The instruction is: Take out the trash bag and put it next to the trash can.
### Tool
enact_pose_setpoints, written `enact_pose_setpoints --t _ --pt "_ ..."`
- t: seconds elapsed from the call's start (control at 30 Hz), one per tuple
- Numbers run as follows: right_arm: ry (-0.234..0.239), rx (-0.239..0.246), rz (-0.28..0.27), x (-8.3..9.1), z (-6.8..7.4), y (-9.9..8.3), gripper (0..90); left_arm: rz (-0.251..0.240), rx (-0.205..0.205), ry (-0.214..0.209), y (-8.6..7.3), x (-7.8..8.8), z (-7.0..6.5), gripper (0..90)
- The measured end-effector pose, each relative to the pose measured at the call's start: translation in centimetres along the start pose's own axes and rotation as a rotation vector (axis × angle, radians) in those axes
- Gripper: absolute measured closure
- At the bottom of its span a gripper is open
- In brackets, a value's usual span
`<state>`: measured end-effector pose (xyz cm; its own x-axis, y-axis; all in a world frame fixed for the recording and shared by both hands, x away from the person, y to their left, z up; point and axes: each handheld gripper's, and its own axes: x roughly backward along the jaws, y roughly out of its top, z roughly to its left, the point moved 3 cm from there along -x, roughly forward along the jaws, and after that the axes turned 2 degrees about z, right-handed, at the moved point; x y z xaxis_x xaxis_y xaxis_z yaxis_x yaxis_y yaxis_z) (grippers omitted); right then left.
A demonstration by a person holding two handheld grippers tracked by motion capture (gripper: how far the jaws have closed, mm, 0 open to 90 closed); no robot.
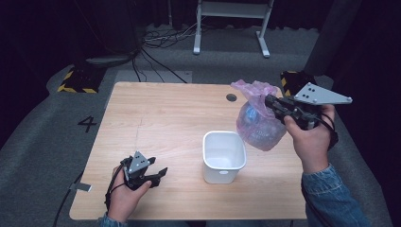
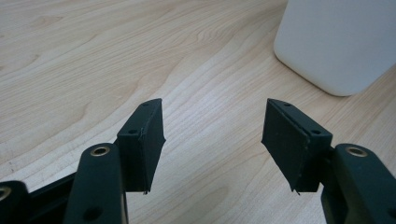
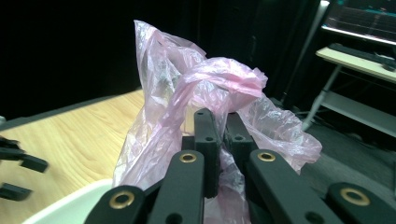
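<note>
A pink see-through plastic bag (image 1: 259, 120) with something bluish inside hangs above the table's right side, just right of a white bin (image 1: 223, 156). My right gripper (image 1: 270, 102) is shut on the bag's gathered neck, and the pink film (image 3: 205, 88) bunches above my closed jaws. Near the front left of the table, my left gripper (image 1: 159, 176) rests low in the person's hand. Its jaws stand open with only bare wood between the pads (image 2: 152, 140), and the white bin (image 2: 336, 42) stands just ahead to the right.
The wooden table (image 1: 156, 118) has a round cable hole (image 1: 231, 97) near its far edge. A white frame (image 1: 231, 23) and cables (image 1: 161, 42) lie on the floor beyond. The white bin's rim (image 3: 65, 205) is below the hanging bag.
</note>
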<state>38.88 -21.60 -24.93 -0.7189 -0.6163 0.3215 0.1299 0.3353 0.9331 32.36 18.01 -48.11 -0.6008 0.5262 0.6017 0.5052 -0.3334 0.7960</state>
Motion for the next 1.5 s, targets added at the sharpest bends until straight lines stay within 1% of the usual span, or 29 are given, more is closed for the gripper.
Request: enact_pose_setpoints --t 0.07,0.2,0.4,0.47,0.5,0.53,0.63,0.7,0.77,0.8,0.93,1.13,1.2,1.3,1.4,1.5 --pt "-0.014 -0.007 0.009 0.0 -0.6 -0.5 87.5 -0.001 -0.005 0.004 0.0 0.0 0.1 38.2" --pt "-0.026 -0.047 0.013 -0.1 -1.5 -1.8 87.6 0.003 0.002 0.004 -0.1 -0.1 0.1 37.5" --pt "-0.034 -0.095 0.064 -1.3 -2.5 -4.6 87.6 0.011 -0.001 0.004 -0.3 -0.2 0.2 37.3" --pt "-0.034 -0.103 0.085 -1.7 -2.6 -5.5 87.5 0.012 0.009 0.003 -0.3 -0.2 0.2 37.3" --pt "-0.033 -0.104 0.095 -2.0 -2.7 -6.0 87.5 0.013 0.007 0.005 -0.4 -0.2 0.2 37.3" --pt "-0.033 -0.108 0.104 -2.2 -2.7 -6.4 87.5 0.015 0.002 0.007 -0.4 -0.2 0.3 37.3" --pt "-0.033 -0.115 0.123 -2.9 -2.6 -7.7 87.5 0.019 0.006 0.004 -0.5 -0.2 0.3 37.2" --pt "-0.036 -0.116 0.135 -3.3 -2.5 -8.5 87.5 0.020 -0.002 0.006 -0.5 -0.2 0.4 37.0" --pt "-0.034 -0.123 0.149 -3.8 -2.4 -9.4 87.5 0.019 0.005 0.002 -0.5 -0.2 0.3 36.9" --pt "-0.032 -0.127 0.157 -4.0 -2.4 -9.9 87.5 0.019 0.000 0.003 -0.5 -0.2 0.3 36.9" --pt "-0.027 -0.145 0.182 -4.7 -2.3 -11.4 87.4 0.022 0.003 0.002 -0.6 -0.3 0.3 36.8" --pt "-0.010 -0.142 0.195 -5.5 -1.8 -12.7 86.6 0.026 0.005 -0.003 -0.7 -0.4 0.3 36.3" --pt "-0.011 -0.136 0.211 -5.8 -1.6 -13.2 86.3 0.030 0.001 -0.004 -0.7 -0.4 0.3 36.2" --pt "-0.007 -0.142 0.225 -6.1 -1.5 -13.8 86.2 0.030 0.004 -0.007 -0.7 -0.5 0.2 36.1" --pt "-0.002 -0.146 0.231 -6.2 -1.5 -14.1 85.3 0.035 0.004 -0.008 -0.7 -0.5 0.2 36.0" --pt "-0.010 -0.148 0.227 -6.2 -1.6 -14.1 82.2 0.036 0.000 -0.006 -0.8 -0.4 0.3 36.0"
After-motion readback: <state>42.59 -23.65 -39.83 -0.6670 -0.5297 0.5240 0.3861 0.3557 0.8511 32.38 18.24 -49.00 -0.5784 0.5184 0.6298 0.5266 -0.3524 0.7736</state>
